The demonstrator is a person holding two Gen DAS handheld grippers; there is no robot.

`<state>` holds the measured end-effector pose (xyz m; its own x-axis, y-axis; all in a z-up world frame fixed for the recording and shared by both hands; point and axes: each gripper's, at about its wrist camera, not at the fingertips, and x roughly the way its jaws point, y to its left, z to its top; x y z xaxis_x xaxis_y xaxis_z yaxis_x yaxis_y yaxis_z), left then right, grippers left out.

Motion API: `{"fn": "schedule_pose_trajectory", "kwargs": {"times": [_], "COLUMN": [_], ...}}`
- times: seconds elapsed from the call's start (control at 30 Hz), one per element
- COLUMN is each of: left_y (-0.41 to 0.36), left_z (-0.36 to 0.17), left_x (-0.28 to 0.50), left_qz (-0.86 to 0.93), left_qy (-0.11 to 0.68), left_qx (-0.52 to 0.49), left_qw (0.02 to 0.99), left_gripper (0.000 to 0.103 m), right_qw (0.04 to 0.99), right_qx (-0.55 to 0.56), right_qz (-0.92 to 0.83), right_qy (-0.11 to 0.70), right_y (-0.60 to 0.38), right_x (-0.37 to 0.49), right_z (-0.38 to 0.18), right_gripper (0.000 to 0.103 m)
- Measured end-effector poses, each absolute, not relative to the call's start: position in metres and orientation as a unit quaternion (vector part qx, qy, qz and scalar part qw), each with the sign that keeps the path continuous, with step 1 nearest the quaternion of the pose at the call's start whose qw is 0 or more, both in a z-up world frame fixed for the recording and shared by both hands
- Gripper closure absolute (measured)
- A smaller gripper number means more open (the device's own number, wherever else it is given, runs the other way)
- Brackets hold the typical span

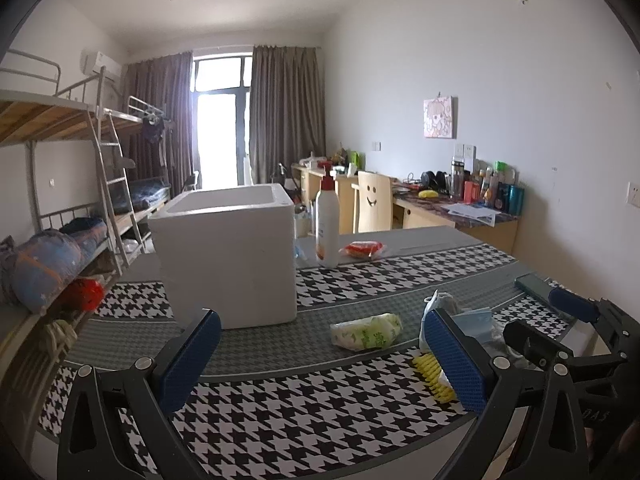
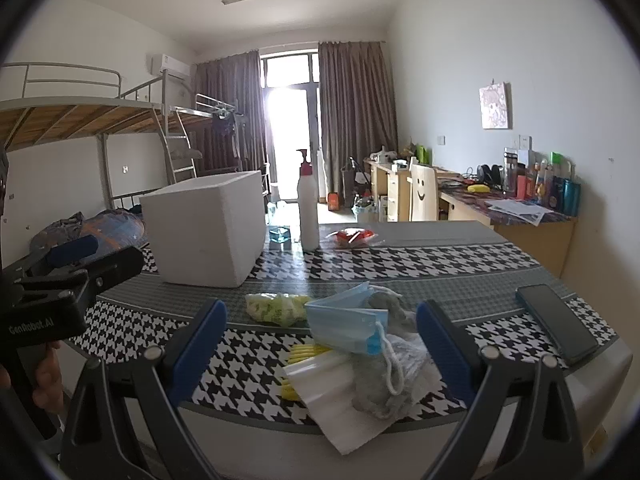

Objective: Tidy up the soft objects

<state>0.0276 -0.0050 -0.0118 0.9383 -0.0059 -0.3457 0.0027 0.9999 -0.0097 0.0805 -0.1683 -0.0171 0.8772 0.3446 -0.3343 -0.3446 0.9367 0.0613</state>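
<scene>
Where readable, left tongs (image 2: 76, 256) body: "GenRobot.AI".

R gripper (image 2: 320, 344) fingers wide; masks (image 2: 346, 326) btwn, foam box (image 2: 204, 228) behind.

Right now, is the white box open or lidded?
Open: the box has no lid; its rim and inner wall show from the left wrist. Contents cannot be seen.
</scene>
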Motion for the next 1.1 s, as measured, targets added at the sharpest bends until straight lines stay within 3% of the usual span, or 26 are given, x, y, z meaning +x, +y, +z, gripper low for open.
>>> {"fn": "schedule_pose_trajectory", "kwargs": {"times": [1.1], "left_y": [-0.016], "left_z": [-0.042], "left_x": [0.106], "left_qz": [-0.048], "left_qy": [0.278], "left_qx": [-0.002], "left_qw": [0.959], "left_gripper": [0.001], "right_qw": [0.954], "right_qx": [-0.007], "right_qz": [0.176], "right_qy": [0.241], "right_y": [-0.177], "right_x": [0.135], "right_z": [-0.034], "right_gripper": [0.005]}}
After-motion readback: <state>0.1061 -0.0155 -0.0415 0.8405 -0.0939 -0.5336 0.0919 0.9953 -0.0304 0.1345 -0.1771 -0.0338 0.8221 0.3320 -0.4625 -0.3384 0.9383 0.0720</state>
